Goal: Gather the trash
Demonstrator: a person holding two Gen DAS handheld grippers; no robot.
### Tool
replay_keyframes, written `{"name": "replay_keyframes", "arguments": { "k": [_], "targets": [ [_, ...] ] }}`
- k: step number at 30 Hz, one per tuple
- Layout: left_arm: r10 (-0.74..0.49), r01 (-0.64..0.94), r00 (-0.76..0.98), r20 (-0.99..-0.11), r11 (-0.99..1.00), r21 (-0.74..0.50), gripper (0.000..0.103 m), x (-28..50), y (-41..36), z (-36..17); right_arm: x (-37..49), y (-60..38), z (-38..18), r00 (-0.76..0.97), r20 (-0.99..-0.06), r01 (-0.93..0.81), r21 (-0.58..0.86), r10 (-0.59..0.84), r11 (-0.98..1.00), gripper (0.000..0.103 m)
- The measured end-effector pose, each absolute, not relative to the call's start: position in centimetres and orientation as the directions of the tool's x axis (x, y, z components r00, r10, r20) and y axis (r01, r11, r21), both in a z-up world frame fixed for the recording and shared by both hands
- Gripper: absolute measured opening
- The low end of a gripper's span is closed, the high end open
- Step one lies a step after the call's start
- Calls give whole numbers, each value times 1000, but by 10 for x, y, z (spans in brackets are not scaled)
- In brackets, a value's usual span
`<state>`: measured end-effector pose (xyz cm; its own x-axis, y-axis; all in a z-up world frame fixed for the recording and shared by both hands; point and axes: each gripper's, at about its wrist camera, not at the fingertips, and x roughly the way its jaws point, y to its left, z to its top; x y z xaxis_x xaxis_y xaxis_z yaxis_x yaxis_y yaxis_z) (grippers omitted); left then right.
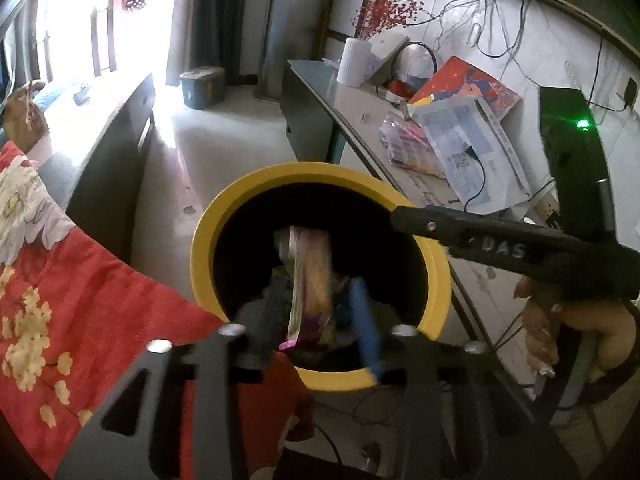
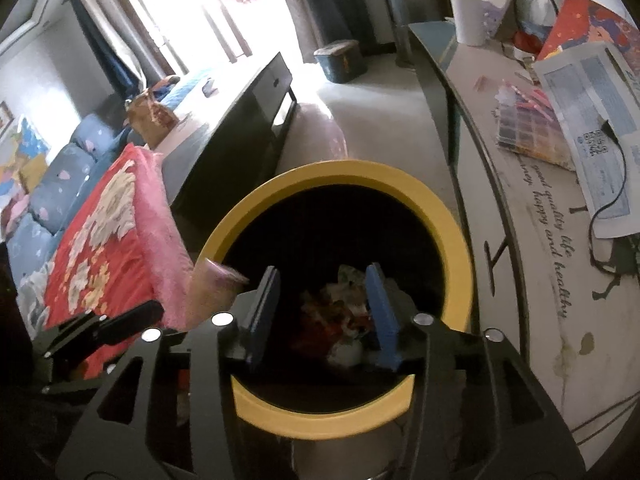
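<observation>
- The left gripper [image 1: 316, 300] clamps a flattened snack wrapper [image 1: 310, 280] between its fingers, directly above the dark mouth of the yellow bin [image 1: 204, 256]. The wrapper looks light and limp, so on release it may cling to a pad rather than fall.
- The wrapper's lower end sits close to the near rim of the bin; let go from there, it could catch on the rim and slide outside, toward the red floral blanket [image 1: 80, 300] beside the bin.
- The right gripper [image 2: 324, 308] hangs over the same bin with its jaws spread and nothing between them; trash [image 2: 340, 320] already lies at the bottom beneath it.
- Both tools crowd the bin opening, with the right one's body crossing the far rim in the left view. A careless move could knock them together or tip the bin.
- More clutter lies on the table [image 2: 520, 280] right of the bin.
</observation>
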<state>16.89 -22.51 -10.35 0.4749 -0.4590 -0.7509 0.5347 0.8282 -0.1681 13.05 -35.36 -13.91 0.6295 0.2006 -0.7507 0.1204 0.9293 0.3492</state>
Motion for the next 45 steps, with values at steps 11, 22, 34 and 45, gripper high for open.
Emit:
{"name": "replay_keyframes", "arguments": {
  "k": [11,22,34,45],
  "targets": [
    [-428,453,566,-704,876,-168,91,161,-186,-85,106,-347,-103,717,-686,137,307,120,942,78],
    [-335,320,695,-636,936,-144,96,131,-121,-44,77,-295,-67,796,-596,23,202,105,979,92],
    [-172,170,813,-557,984,-55,96,73,-61,-21,21,-220,-46,925,-368,-72,67,92,995,92],
    [-156,141,862,-482,988,-68,97,17,-33,-25,-12,-190,-48,962,-259,-75,66,89,995,92]
  ]
}}
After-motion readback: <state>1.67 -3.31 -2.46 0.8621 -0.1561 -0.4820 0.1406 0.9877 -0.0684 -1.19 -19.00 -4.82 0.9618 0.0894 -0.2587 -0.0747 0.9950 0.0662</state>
